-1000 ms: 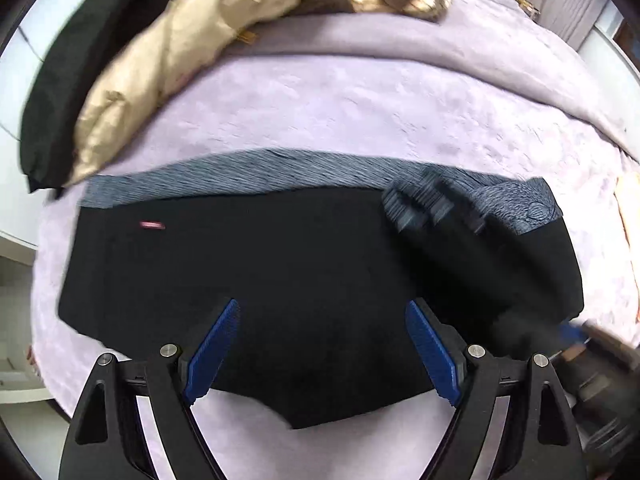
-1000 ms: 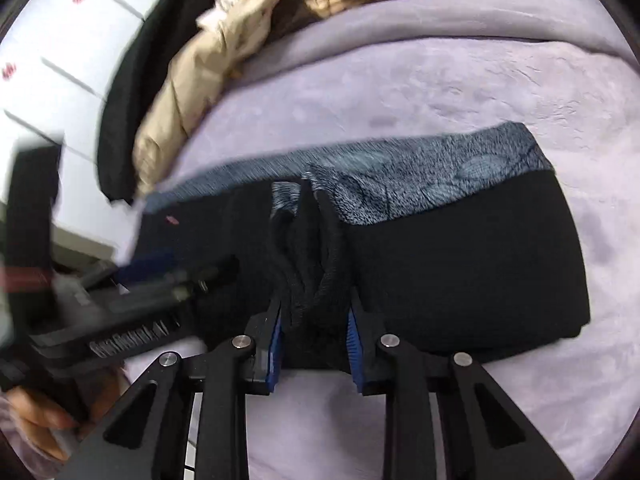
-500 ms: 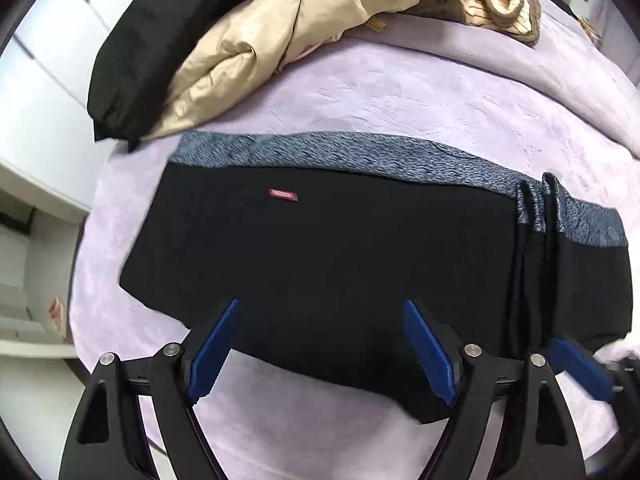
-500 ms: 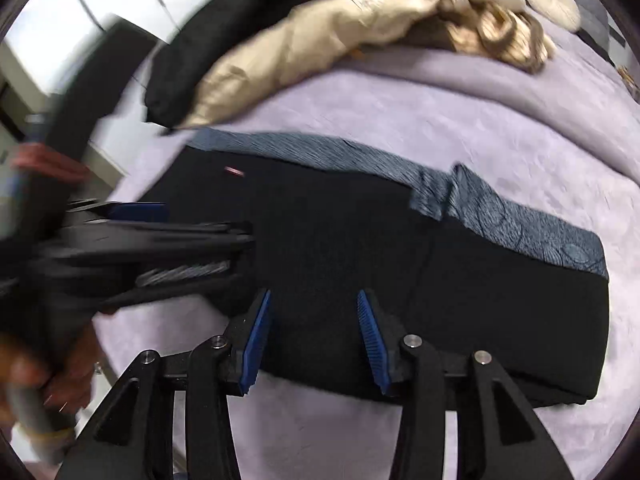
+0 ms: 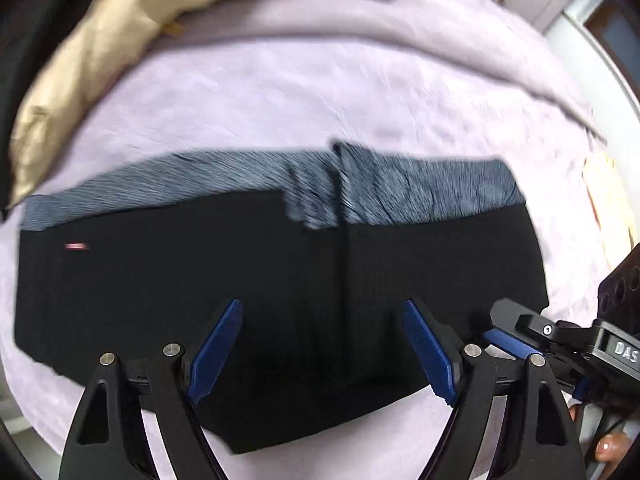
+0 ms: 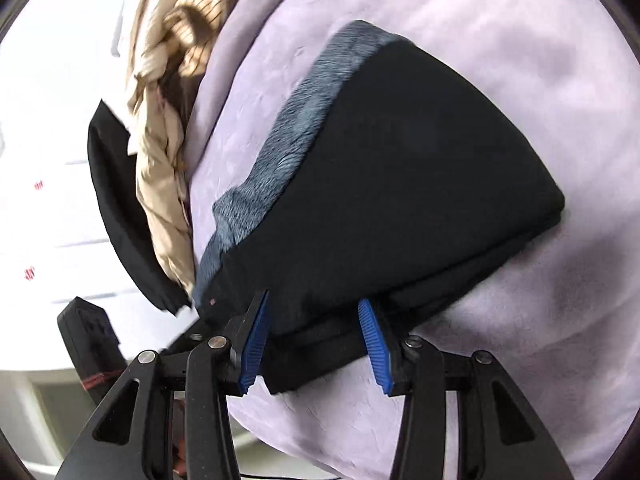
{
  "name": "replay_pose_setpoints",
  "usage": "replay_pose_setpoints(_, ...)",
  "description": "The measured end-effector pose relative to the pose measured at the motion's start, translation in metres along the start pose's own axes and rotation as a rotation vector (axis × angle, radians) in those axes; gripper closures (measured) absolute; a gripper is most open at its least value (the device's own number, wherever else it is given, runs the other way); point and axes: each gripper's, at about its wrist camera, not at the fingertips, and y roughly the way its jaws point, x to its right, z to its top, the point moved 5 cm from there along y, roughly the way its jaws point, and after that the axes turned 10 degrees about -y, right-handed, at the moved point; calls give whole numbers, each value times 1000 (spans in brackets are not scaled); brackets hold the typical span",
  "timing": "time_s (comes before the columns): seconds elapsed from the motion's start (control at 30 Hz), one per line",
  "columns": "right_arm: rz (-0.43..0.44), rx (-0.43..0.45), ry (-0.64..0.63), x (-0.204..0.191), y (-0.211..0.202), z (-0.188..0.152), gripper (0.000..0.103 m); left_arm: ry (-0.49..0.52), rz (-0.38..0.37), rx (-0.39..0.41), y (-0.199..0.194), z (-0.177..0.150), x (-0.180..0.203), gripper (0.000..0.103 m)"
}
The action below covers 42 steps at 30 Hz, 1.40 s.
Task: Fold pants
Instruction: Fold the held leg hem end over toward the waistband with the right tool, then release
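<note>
The black pants (image 5: 240,288) with a grey-blue patterned waistband (image 5: 224,180) lie folded flat on the lilac bed cover (image 5: 304,92). A fold ridge runs down the middle of them. My left gripper (image 5: 320,340) is open and empty, its blue pads spread just above the pants' near edge. My right gripper (image 6: 316,340) is open too, its pads on either side of the pants' (image 6: 400,184) near layered edge without pinching it. The right gripper also shows at the right edge of the left wrist view (image 5: 560,340).
A heap of beige and striped clothes (image 5: 96,64) and a black garment (image 6: 120,208) lie at the far side of the bed. White cabinets (image 6: 48,160) stand beyond the bed's left edge. The cover (image 6: 520,340) spreads to the right.
The right gripper let go of the bunched pants fabric and opened, then swung round to the pants' side. The left gripper stayed open and shifted over the pants.
</note>
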Motion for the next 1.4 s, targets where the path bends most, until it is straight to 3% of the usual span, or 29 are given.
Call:
replay_pose_setpoints(0.03, 20, 3, 38, 5, 2, 0, 54, -2, 11, -33, 10, -1, 1, 25)
replay_pose_setpoints(0.07, 43, 1, 87, 8, 2, 1, 55, -7, 7, -64, 21, -2, 2, 41)
replay_pose_setpoints(0.1, 55, 0, 129, 14, 3, 0, 70, -17, -37, -95, 28, -3, 3, 48)
replay_pose_setpoints(0.13, 39, -9, 163, 21, 0, 2, 98, -21, -36, -92, 27, -3, 2, 48)
replay_pose_setpoints(0.17, 30, -13, 164, 18, 2, 2, 98, -6, -26, -77, 22, -4, 4, 53)
replay_pose_setpoints(0.33, 14, -49, -9, -13, -4, -12, 99, 57, 50, 16, -2, -21, -4, 53)
replay_pose_setpoints(0.43, -94, -82, -35, 2, 21, -16, 99, -11, 71, -20, 18, -26, -19, 44)
replay_pose_setpoints(0.5, -115, -103, -76, 0, 27, -13, 98, -51, 86, -18, 17, -22, -24, 37)
replay_pose_setpoints(0.57, -132, -151, -155, -13, 20, -11, 94, -41, 100, 4, 7, -19, -24, 32)
replay_pose_setpoints(0.63, -145, -200, -246, -30, 11, -11, 70, -12, 124, 54, -11, -12, -21, 32)
replay_pose_setpoints(0.7, -125, -171, -357, -53, -10, -6, 68, 0, 102, 97, -31, -3, -18, 32)
replay_pose_setpoints(0.77, -111, -79, -418, -65, -36, 7, 68, 7, 50, 122, -44, 12, -7, 32)
replay_pose_setpoints(0.9, -212, 29, -397, -52, -53, 54, 69, 62, 39, 164, -36, 40, 31, 32)
replay_pose_setpoints(1.0, -284, 42, -360, -33, -43, 85, 71, 86, 111, 164, -6, 49, 44, 32)
replay_pose_setpoints(1.07, -307, -20, -345, -18, -23, 94, 71, 79, 206, 128, 23, 49, 37, 30)
replay_pose_setpoints(1.1, -320, -56, -344, -12, -13, 96, 71, 61, 218, 103, 33, 48, 31, 24)
replay_pose_setpoints(1.13, -347, -87, -359, -5, -3, 93, 71, 32, 203, 86, 37, 44, 23, 16)
replay_pose_setpoints(1.23, -402, -88, -454, -12, 3, 85, 71, -52, 122, 27, 32, 40, 6, 16)
replay_pose_setpoints(1.4, -408, -125, -468, -18, -4, 79, 71, -24, 195, 26, 10, 19, -4, 16)
